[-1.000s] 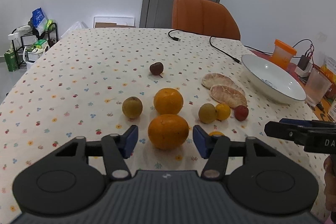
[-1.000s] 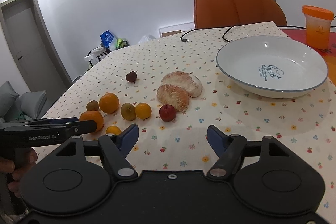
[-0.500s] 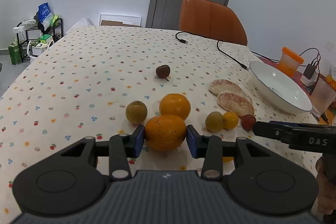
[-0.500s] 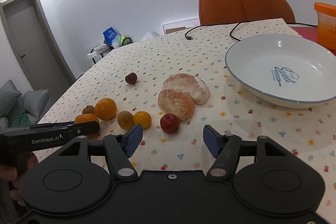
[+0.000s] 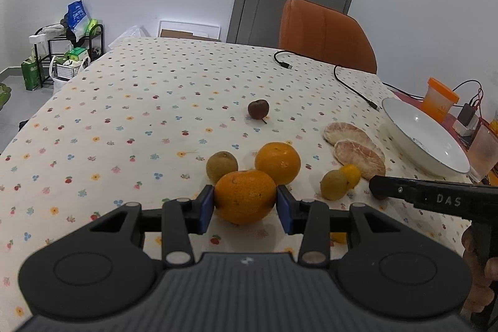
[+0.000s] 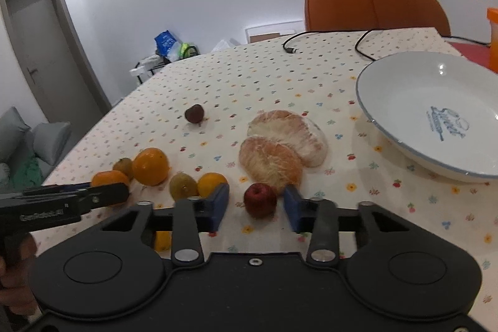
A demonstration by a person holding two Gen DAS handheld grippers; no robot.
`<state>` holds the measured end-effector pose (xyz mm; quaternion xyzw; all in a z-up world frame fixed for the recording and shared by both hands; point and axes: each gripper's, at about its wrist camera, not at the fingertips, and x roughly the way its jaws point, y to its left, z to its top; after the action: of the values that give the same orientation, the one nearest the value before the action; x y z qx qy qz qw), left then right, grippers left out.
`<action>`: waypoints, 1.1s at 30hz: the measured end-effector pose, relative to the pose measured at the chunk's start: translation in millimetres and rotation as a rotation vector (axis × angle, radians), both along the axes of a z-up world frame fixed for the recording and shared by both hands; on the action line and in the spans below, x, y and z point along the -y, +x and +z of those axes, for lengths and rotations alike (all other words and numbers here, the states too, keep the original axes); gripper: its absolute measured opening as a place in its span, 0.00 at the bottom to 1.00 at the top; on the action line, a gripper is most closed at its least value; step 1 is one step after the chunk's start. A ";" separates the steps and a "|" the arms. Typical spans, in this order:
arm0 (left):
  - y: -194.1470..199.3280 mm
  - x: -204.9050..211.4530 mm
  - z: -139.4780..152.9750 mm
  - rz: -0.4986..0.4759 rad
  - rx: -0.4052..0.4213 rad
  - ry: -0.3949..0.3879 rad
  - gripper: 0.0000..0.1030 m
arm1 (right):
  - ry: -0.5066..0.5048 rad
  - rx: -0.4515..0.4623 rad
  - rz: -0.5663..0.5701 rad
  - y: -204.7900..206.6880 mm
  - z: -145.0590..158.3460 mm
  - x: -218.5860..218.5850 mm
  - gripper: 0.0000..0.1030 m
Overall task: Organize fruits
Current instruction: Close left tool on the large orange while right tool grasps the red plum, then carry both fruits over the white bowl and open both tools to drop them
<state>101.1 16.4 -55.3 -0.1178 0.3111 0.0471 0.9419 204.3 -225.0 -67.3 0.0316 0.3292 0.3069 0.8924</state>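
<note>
My left gripper point(image 5: 245, 206) is shut on a large orange point(image 5: 245, 195) and holds it just above the flowered tablecloth. A second orange point(image 5: 278, 162), a brownish-green fruit point(image 5: 222, 166), another green fruit point(image 5: 334, 184) and a small yellow citrus point(image 5: 351, 175) lie behind it. My right gripper point(image 6: 257, 206) is open, its blue pads on either side of a small red apple point(image 6: 260, 200) without touching it. Two peeled pomelo pieces point(image 6: 270, 164) lie beyond the apple. A dark fruit point(image 6: 194, 113) sits farther back. The white bowl point(image 6: 404, 77) stands empty at the right.
A black cable point(image 5: 348, 83) lies across the far table. An orange chair point(image 5: 323, 36) stands behind the table. An orange-lidded jar point(image 5: 440, 97), a plastic cup point(image 5: 484, 151) and a charger point(image 5: 466, 117) crowd the right edge. A small orange fruit point(image 6: 162, 240) lies under my right gripper.
My left gripper closed on the large orange and lifted it slightly. My right gripper moved forward and down so the red apple now sits between its narrowing jaws.
</note>
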 end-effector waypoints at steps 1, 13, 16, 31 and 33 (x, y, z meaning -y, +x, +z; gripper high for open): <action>-0.4 1.3 0.8 -0.003 0.002 0.002 0.40 | 0.001 -0.004 -0.002 0.8 -0.3 1.6 0.22; 5.9 31.7 14.3 -0.063 0.032 0.030 0.40 | 0.072 0.006 -0.030 -8.9 8.9 32.7 0.21; 9.6 42.2 17.6 -0.078 0.047 0.036 0.40 | 0.088 0.022 -0.047 -10.2 14.9 42.2 0.21; 35.9 97.2 22.9 -0.189 0.057 0.063 0.40 | 0.104 0.093 -0.154 -4.1 28.3 101.0 0.21; 39.7 103.6 24.3 -0.200 0.060 0.067 0.40 | 0.108 0.096 -0.173 -2.0 28.4 108.7 0.21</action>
<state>140.9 -87.2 -31.1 -0.0560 0.2913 -0.0405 0.9541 202.4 -333.6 -38.9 0.0931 0.2649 0.2474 0.9273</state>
